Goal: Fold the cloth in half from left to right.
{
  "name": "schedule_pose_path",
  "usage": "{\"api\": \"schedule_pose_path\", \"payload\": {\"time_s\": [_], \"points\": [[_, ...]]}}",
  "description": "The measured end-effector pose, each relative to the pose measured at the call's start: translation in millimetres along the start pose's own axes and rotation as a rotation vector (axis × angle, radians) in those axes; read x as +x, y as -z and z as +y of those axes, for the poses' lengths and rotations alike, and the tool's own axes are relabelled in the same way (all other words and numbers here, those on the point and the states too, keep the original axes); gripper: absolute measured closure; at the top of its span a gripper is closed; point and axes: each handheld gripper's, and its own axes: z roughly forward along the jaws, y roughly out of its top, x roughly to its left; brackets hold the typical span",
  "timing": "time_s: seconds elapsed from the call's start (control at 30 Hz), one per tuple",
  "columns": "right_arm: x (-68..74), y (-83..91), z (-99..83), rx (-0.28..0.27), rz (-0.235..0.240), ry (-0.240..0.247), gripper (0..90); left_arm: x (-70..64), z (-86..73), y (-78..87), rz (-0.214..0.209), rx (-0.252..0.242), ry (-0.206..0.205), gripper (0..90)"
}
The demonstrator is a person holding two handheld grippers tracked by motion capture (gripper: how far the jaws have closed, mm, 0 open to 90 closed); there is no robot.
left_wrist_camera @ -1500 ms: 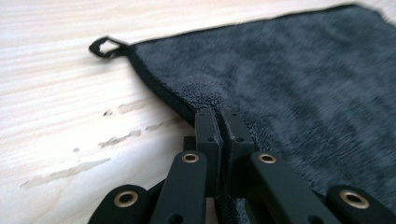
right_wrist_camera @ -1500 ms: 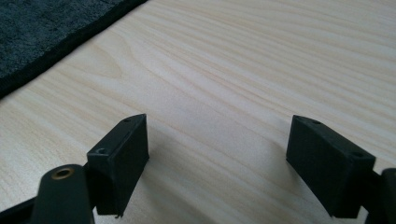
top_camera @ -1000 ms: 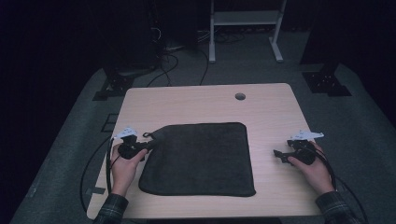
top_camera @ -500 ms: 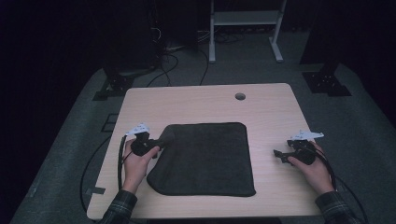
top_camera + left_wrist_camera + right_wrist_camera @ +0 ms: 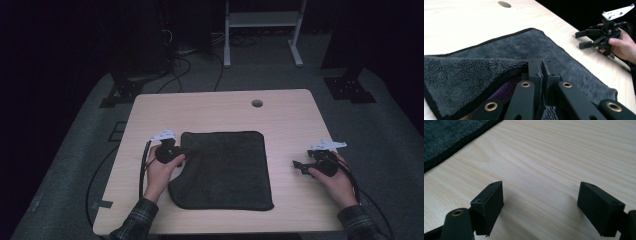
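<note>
Left gripper (image 5: 176,156) clamped on dark towel (image 5: 225,170) edge, right gripper (image 5: 300,166) spread wide w/ nothing between; cloth judged soft, limp, light — best taken at hem/corner.

towel (image 5: 499,62): pinched edge hidden inside left claw (image 5: 541,65) | near corner cut off
</note>
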Motion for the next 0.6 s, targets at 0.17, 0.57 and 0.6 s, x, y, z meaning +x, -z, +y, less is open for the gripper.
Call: {"api": "schedule_pose_path", "payload": {"time_s": [0.17,0.57,0.6], "points": [[0.0,0.0,0.0,0.0,0.0,0.0,19.8,-6.8,5.8,-15.0,-0.025,0.014,-0.019,86.7],[-0.1,0.0,0.0,0.0,0.0,0.001,19.8,-22.9,16.3,-51.9,-0.078,0.05,-0.064,86.7],[-0.1,0.0,0.0,0.0,0.0,0.001,19.8,-24.2,16.9,-55.2,-0.083,0.049,-0.061,86.7]]}}
